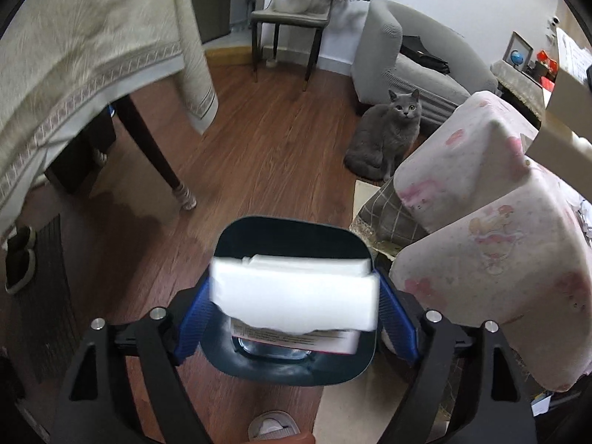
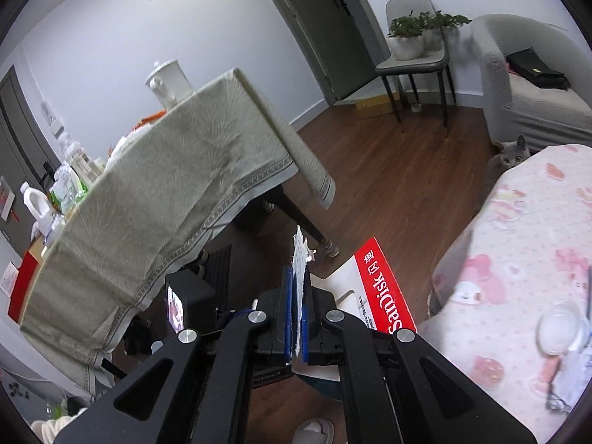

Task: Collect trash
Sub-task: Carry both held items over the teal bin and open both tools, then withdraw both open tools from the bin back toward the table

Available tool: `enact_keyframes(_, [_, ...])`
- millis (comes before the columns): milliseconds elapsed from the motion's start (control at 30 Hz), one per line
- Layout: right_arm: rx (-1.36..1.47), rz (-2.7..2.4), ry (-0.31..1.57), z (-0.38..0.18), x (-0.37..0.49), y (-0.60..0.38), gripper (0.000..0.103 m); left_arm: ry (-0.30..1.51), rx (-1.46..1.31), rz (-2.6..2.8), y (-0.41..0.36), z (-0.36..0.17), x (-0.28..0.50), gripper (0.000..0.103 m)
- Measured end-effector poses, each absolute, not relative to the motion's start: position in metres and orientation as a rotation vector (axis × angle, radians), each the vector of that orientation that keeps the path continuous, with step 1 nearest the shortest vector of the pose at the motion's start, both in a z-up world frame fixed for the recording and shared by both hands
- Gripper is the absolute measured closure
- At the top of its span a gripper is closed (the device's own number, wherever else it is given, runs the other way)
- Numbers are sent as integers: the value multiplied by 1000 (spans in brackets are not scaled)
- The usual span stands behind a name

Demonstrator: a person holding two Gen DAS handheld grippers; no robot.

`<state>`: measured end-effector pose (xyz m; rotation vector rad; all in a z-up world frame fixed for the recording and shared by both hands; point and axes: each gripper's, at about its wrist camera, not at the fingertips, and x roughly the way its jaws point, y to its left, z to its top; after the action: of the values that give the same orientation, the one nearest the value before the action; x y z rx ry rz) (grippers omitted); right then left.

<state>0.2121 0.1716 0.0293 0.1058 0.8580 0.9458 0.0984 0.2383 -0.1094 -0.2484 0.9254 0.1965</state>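
**Trash bin under the left gripper, paper scrap in the right**

Floorboards of dark reddish wood fill the left wrist view. A dark trash bin (image 1: 296,362) stands on them directly below the left gripper (image 1: 296,318), with a printed box already lying inside it. Between the blue pads (image 1: 196,318) sits a white packet (image 1: 296,296), blurred, right over the bin's mouth; the jaws stand wide, and whether the pads press on the packet cannot be told. To the left a table leg (image 1: 151,148) shows under a pale tablecloth (image 1: 81,55). A grey cat (image 1: 384,137) sits on the floor beside a grey sofa (image 1: 407,59), and a chair (image 1: 288,22) carrying a potted plant stands against the white wall. A pink-patterned cover (image 1: 492,229) lies over furniture at right.

Seen from the right wrist, the right gripper (image 2: 296,318) is clamped on a thin torn white scrap (image 2: 300,255) that stands up between its fingers. Just beyond lies a red-and-white box (image 2: 381,292). The draped table (image 2: 155,192) bears bottles (image 2: 66,181) and a white pot (image 2: 168,81); a dark door (image 2: 314,18) stands behind.
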Motion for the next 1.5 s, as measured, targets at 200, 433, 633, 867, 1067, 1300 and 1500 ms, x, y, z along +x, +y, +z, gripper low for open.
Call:
enact_keyframes(200, [63,946,894,14,212,195,99,933,-246,207,249,-108,92,14])
enact_keyframes(433, [13,931,944,-7,212,222,99,887,-278,239,271,-92,73,12])
enact_keyframes(633, [-48,916,988,-31,213,251,99,839,-283,261,289,-76,53,14])
enact_keyframes(867, [-126,878,1056,-69,218,274,99,814,-293,256,300,-67,37,30])
enact_keyframes(1067, [-194,855,1101,-98,220,286,99,786,-307,246,301,-56,33,36])
enact_keyframes(1300, [-258,815,1168,-137,224,296,99,764,-304,231,294,-42,34,39])
enact_keyframes(1500, [-359,756,1220,-168,223,300,94,749,-293,224,290,-34,33,39])
